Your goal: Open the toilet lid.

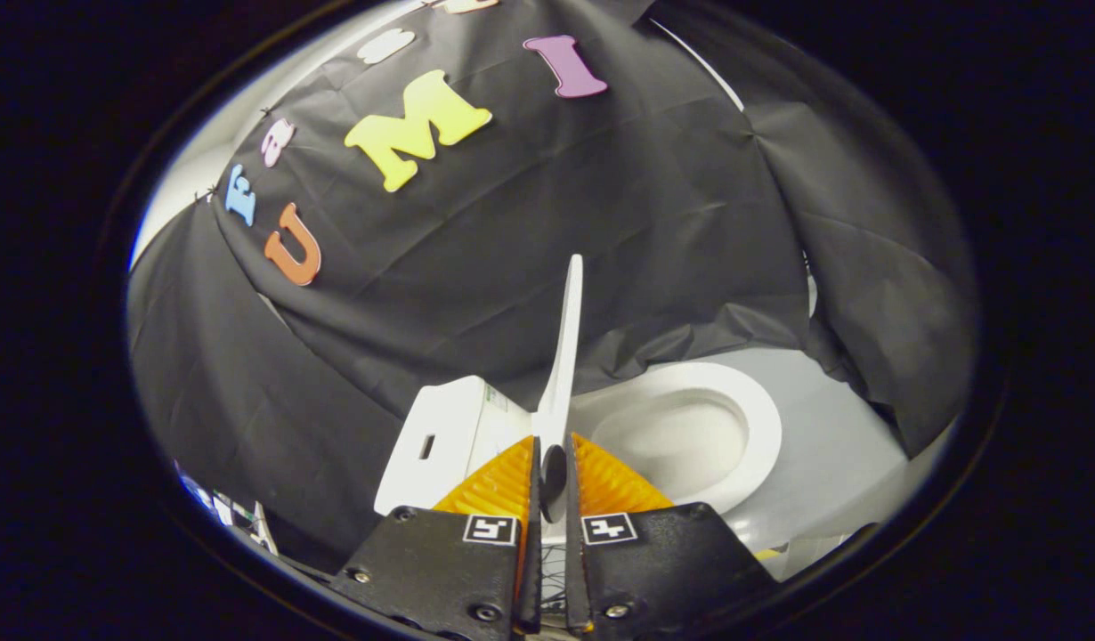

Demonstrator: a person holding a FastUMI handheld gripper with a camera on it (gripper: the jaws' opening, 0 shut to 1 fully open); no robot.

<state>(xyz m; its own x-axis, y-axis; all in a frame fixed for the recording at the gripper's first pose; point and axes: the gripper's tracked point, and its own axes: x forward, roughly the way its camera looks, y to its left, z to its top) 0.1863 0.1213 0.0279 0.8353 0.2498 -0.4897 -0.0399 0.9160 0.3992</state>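
Observation:
The white toilet lid (567,347) stands raised, seen edge-on, rising straight up from between my fingers. My gripper (552,445) is shut on the lid's lower edge, one finger on each face. To the right of the lid the white seat ring (761,427) and the open bowl (681,441) lie exposed. On the lid's left sits the white tank (445,436) with a small slot in its top.
Black cloth (601,223) hangs close behind the toilet and drapes down on both sides. A pale grey floor (841,445) lies to the right of the bowl. Some small clutter (231,512) shows low beside the tank.

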